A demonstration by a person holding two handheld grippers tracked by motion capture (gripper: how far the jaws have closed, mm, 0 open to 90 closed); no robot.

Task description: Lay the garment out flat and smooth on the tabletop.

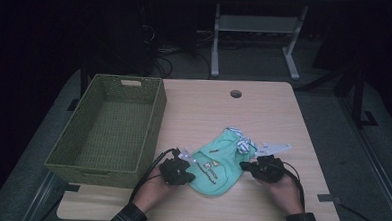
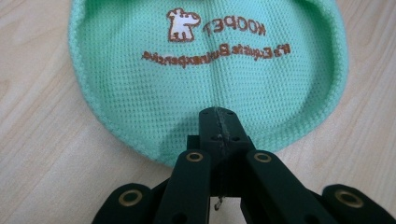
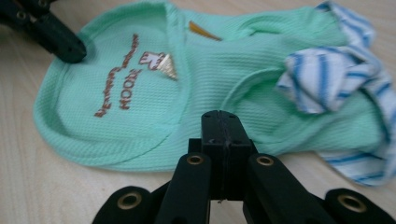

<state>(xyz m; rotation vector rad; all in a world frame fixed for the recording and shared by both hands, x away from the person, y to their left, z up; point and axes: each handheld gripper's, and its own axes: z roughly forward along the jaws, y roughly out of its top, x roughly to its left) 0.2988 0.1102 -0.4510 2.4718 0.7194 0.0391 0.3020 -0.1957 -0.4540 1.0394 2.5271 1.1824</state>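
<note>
From the high view, a small mint-green garment (image 1: 216, 164) lies spread on the near middle of the tabletop (image 1: 264, 108), with a bunched blue-and-white striped part (image 1: 243, 142) at its far right end. A woven green basket (image 1: 114, 127) stands well to its left, at the tabletop's left edge. The left tool (image 1: 190, 166) sits at the garment's near-left hem, and the right tool (image 1: 245, 166) at its near-right edge, each carried by a hand coming in from the near side.

In the left gripper view, the left tool (image 2: 218, 122) has its jaws fully together, their tips lying over the rounded hem of the garment (image 2: 205, 74). I cannot tell whether a pinch of cloth is caught between them. Brown lettering and a small dog print (image 2: 183, 23) sit farther up the cloth.

In the right gripper view, the right tool (image 3: 222, 125) is likewise closed, its tips in front of a fold of the garment (image 3: 140, 107); whether it has any cloth cannot be made out. The striped part (image 3: 331, 74) is heaped to the right, and the left tool (image 3: 74, 51) rests at the hem on the far left.

The garment looks light, soft and limp, a mesh knit that should sag and fold when lifted rather than hold its shape. The stitched hem or the ribbed edges seem the best hold, being thicker and less likely to slip out of a narrow pinch than a single layer of the body cloth.
</note>
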